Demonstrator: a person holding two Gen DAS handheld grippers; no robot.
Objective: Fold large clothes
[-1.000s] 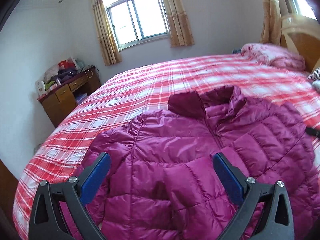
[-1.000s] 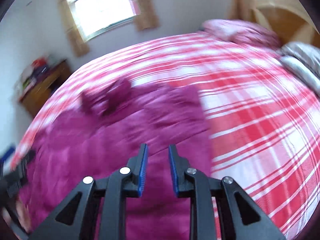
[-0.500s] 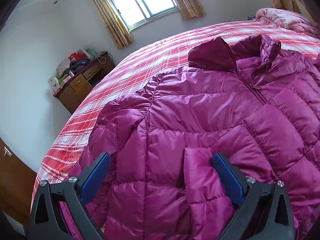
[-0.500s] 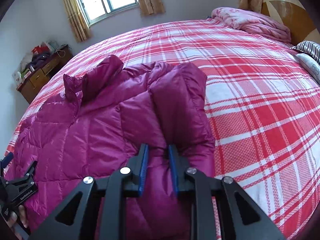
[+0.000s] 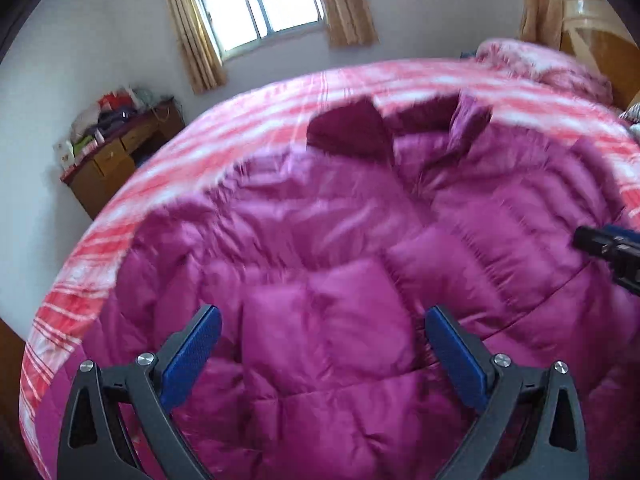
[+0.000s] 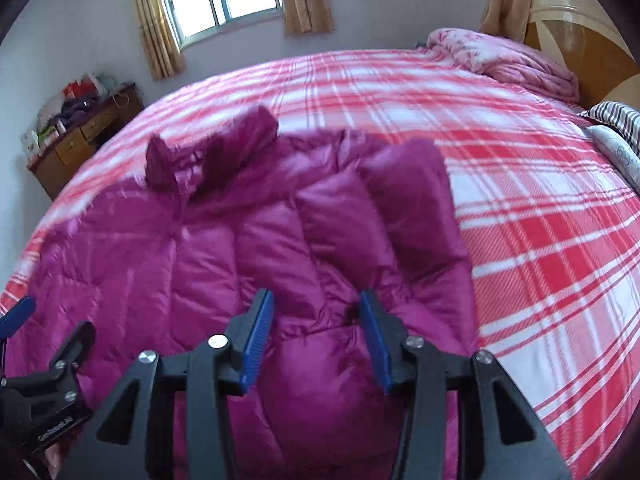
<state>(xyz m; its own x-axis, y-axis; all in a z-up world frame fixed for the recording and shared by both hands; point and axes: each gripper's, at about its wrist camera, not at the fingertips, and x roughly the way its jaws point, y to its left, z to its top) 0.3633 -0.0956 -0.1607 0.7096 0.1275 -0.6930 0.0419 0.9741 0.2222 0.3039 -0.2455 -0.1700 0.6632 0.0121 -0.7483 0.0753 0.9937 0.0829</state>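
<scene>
- Across the red-and-white plaid bed cover (image 6: 540,208) lies the magenta quilted puffer jacket (image 6: 224,248), front up, collar toward the window, hem toward you. Both sleeves look already turned in over the chest panels.
- At far left, a cluttered wooden dresser (image 5: 116,160) stands against the wall, well apart from the work; ignore it.
- Left gripper (image 5: 320,344): jaws spread wide, nothing between the blue pads, hovering over the lower left front of the jacket. Your left-wrist view is smeared by motion, so settle before you commit to a pinch.
- Pick the outer left edge, not the slippery panel middle. Judgement: shiny padded fabric will slide out of a shallow bite, so take a deep fold of shell.
- Centre: dark maroon collar (image 6: 240,140) stands up in two flaps. Keep the zip line straight as your fold axis.
- Right gripper (image 6: 316,340): jaws opening, with the folded right sleeve (image 6: 404,208) running away from the tips; a hump of fabric sits between the pads, which no longer press on it.
- Let the sleeve settle flat before drawing clear, or puffed filling may spring it back.
- Far right: crumpled pink floral quilt (image 6: 508,60) and striped pillow (image 6: 616,120) by the headboard, well clear.
- Likely next: fold each side inward, then hem up to collar, pressing air out.
</scene>
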